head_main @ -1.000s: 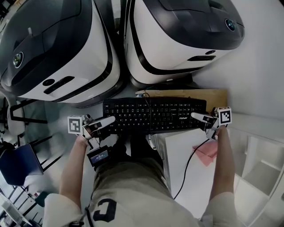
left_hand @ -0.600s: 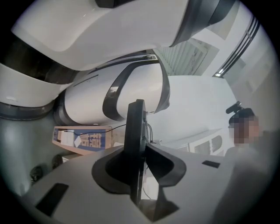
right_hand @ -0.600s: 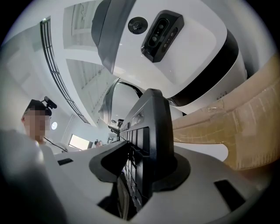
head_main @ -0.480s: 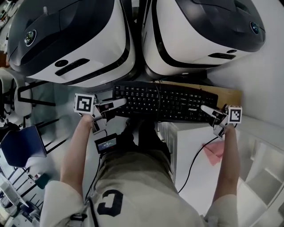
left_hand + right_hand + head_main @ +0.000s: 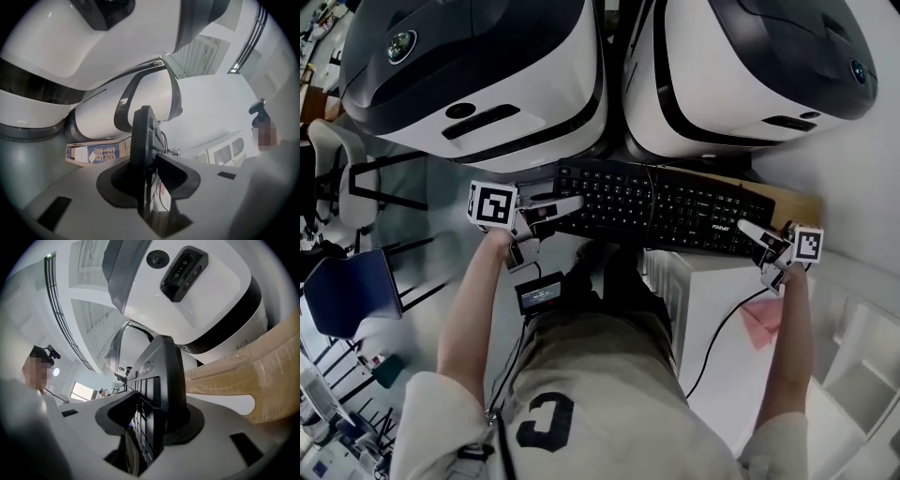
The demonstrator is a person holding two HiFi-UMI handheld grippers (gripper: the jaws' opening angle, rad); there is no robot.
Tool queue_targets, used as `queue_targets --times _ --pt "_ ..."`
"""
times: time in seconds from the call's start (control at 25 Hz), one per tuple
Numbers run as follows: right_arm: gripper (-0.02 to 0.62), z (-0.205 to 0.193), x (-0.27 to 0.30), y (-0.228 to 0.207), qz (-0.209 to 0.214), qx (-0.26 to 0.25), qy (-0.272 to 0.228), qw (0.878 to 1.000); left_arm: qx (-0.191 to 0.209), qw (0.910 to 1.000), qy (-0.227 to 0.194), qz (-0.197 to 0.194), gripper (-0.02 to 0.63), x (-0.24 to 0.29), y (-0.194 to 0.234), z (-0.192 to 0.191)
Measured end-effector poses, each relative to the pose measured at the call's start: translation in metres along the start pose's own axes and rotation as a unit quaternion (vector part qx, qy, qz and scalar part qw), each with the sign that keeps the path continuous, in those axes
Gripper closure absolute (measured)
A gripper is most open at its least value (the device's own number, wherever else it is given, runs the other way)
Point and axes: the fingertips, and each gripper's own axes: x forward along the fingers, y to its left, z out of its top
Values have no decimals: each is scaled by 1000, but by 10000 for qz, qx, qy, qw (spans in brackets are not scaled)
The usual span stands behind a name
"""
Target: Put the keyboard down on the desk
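White desk [image 5: 722, 309] at lower right, pale floor at left, two bulky white-and-black machine shells [image 5: 487, 75] across the top of the head view.

At frame centre, black keyboard [image 5: 666, 208], long side slanting slightly down to the right. Right end above the desk's far edge, left end out past the desk over the floor; contact with the desk impossible to judge.

Left end clamped in the left gripper [image 5: 567, 204]: jaws just opened a little further, yet with the keyboard's edge [image 5: 142, 140] between the pads and pressed from both sides. Right end pinched likewise in the right gripper [image 5: 750, 232], jaws closed on the keyboard's thin edge [image 5: 161, 390].

Just behind the right end, a tan cardboard box [image 5: 802, 204]. Below, a dark cable [image 5: 712, 347] across the desk and a pink sheet [image 5: 761, 323] beside it. At far left, a blue chair [image 5: 352, 291].
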Motion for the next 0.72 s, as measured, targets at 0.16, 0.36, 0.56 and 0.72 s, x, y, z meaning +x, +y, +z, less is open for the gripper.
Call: queue_targets --times 0.16,0.36,0.56,0.72 --pt "405 2 2 3 -38 -11 -82 10000 84 9999 12 96 474 -1 2 6" --pt "403 -3 0 11 -31 -144 -246 9996 299 9995 19 87 469 -1 -4 8" --pt "400 -16 -9 17 -196 -168 -467 9986 658 9972 170 299 463 -6 -8 10" --pt "399 -23 -14 28 -231 -200 -615 9976 840 9958 227 275 460 -6 -16 10"
